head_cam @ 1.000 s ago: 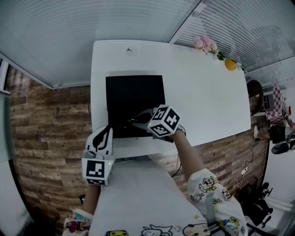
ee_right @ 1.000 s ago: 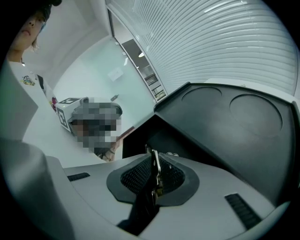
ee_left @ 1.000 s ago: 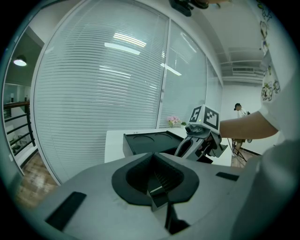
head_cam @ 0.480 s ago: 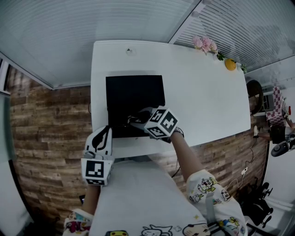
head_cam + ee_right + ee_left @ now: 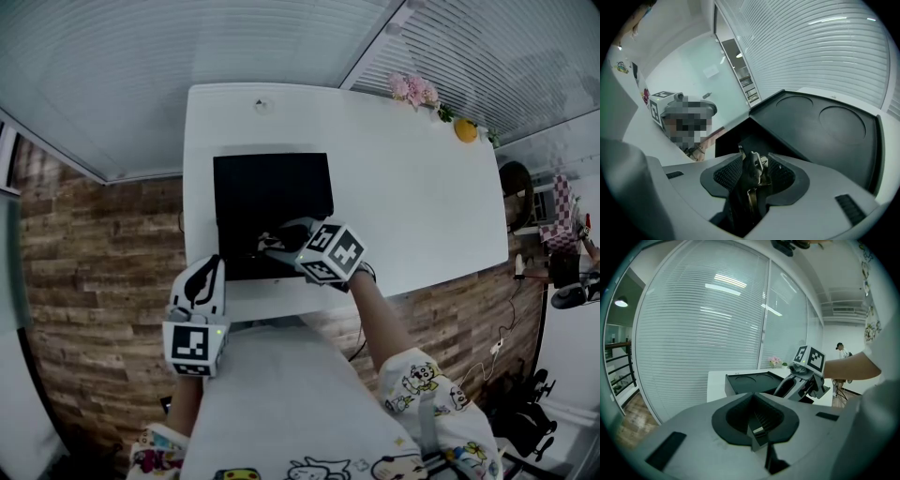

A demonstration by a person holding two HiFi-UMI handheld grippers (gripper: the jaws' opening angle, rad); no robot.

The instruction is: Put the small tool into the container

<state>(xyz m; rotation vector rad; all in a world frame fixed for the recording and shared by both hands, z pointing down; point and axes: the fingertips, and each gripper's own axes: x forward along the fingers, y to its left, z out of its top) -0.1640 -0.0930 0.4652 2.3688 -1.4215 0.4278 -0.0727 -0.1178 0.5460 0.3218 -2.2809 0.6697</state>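
Observation:
The container is a black tray (image 5: pixel 272 187) with two round recesses, lying on the white table (image 5: pixel 403 187); it also shows in the gripper views as the tray (image 5: pixel 750 380) and the tray (image 5: pixel 825 131). My right gripper (image 5: pixel 270 244) hangs over the tray's near edge. Its jaws are opening, and a small dark metal tool (image 5: pixel 752 173) stands between them with a gap to the ribbed pads on each side. My left gripper (image 5: pixel 208 272) is held off the table's near edge, shut and holding nothing; its own view looks toward the right gripper (image 5: pixel 787 387).
Pink flowers (image 5: pixel 415 89) and a yellow object (image 5: pixel 466 130) sit at the table's far right corner, a small item (image 5: pixel 263 106) at the far edge. A person (image 5: pixel 562 253) is at the right. Blinds cover the glass wall behind the table.
The right gripper has edged slightly left over the tray's near edge. The left gripper has stayed put.

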